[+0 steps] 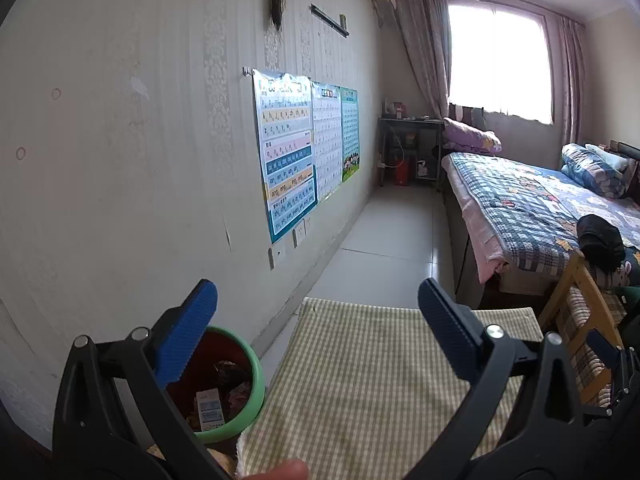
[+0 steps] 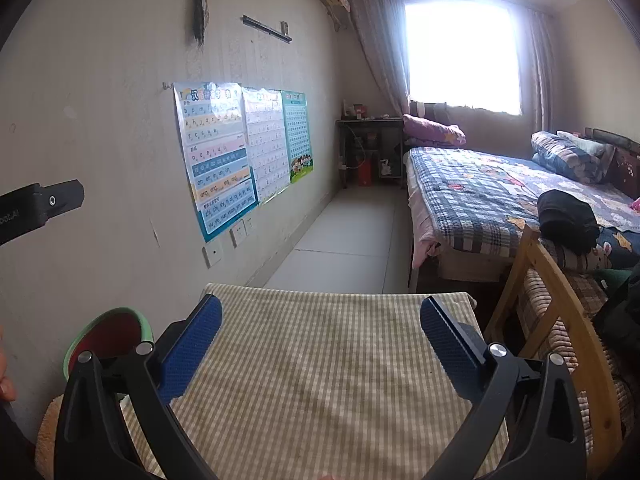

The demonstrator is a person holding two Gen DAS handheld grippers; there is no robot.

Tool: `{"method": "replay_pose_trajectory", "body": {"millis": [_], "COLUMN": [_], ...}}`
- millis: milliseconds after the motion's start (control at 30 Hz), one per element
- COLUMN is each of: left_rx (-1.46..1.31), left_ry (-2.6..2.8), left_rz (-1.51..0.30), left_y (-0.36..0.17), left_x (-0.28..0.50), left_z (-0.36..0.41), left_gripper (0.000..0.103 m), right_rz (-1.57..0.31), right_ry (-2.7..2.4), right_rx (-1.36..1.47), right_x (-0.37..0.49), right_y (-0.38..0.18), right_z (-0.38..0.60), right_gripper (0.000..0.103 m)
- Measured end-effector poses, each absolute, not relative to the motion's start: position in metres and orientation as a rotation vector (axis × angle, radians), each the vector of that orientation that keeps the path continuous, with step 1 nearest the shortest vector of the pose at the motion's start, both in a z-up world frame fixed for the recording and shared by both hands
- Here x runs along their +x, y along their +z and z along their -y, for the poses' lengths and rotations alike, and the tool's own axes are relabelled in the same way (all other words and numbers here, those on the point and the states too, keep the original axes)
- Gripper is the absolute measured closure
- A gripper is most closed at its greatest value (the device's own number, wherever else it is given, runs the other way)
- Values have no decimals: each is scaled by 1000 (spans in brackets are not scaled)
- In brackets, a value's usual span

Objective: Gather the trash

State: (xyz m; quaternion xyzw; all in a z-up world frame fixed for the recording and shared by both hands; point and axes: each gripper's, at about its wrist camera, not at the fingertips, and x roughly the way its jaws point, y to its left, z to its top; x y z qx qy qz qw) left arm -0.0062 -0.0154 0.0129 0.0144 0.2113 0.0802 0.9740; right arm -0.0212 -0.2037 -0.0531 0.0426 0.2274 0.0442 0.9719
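A round trash bin with a green rim and red inside stands on the floor by the left wall, beside a table. It holds a white printed box and crumpled wrappers. My left gripper hangs open over the table's left edge, its left blue pad above the bin, nothing between the fingers. In the right wrist view the bin shows at lower left, its contents hidden. My right gripper is open and empty over the checked cloth of the table. The left tool's body juts in at far left.
A checked green-beige cloth covers the table. A wooden chair with a striped cushion stands at right, a bed with a plaid quilt behind it. Posters hang on the left wall. Tiled floor runs to a far shelf.
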Motion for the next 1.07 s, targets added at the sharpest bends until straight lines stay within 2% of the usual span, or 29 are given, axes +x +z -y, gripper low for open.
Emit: {"method": "replay_pose_trajectory", "body": {"millis": [600, 733, 1067], "left_rx": [20, 13, -131], "left_ry": [155, 145, 183], "left_rz": [-446, -455, -555], "left_y": [9, 4, -39], "left_x": [-1, -1, 2], "left_z": [9, 7, -41], "left_gripper": [4, 4, 4], "right_rz": [-518, -585, -861], "right_ry": [73, 47, -44], "right_rx": [71, 56, -1], "right_x": [-16, -13, 37], "right_y": [-71, -95, -223], "right_z": [209, 219, 260], "right_gripper": [7, 7, 7]}}
